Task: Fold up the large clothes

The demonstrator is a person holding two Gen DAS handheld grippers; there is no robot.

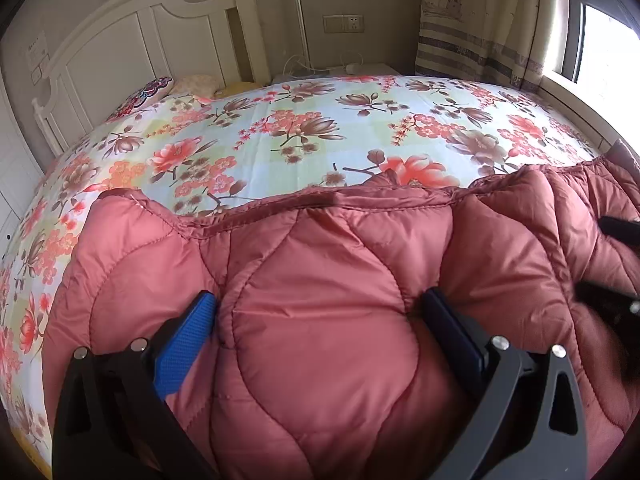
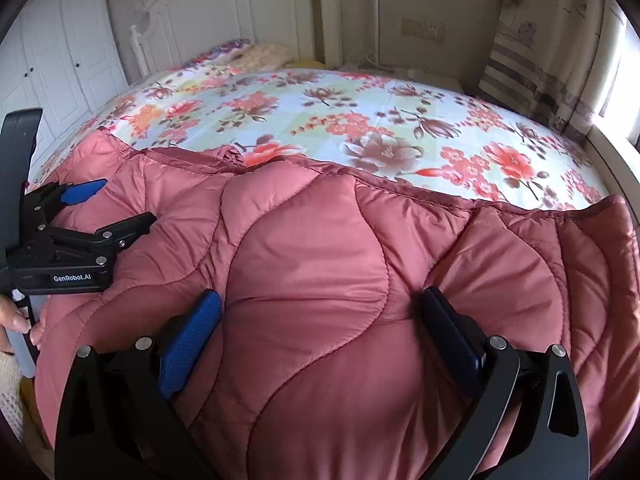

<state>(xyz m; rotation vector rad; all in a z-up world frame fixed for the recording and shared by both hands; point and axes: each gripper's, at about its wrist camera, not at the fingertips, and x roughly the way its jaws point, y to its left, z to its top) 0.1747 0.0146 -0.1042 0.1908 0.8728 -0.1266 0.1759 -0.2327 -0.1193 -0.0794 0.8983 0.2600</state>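
Observation:
A large dusty-pink quilted down coat (image 1: 320, 320) lies across the near part of the bed; it also fills the near half of the right wrist view (image 2: 320, 280). My left gripper (image 1: 318, 312) is wide open, its blue-padded fingers (image 1: 188, 340) pressed into the padding on either side of a puffed bulge. My right gripper (image 2: 320, 312) is wide open the same way, its fingers (image 2: 192, 340) straddling another bulge of the coat. The left gripper also shows in the right wrist view (image 2: 116, 204), open, resting on the coat's left part.
The bed has a floral sheet (image 1: 320, 120) with bare room beyond the coat's far hem. A white headboard (image 1: 120, 52) and pillows (image 1: 152, 92) are at the far left. A curtain (image 1: 480, 20) and a window are at the right. White wardrobe doors (image 2: 60, 60) stand to the left.

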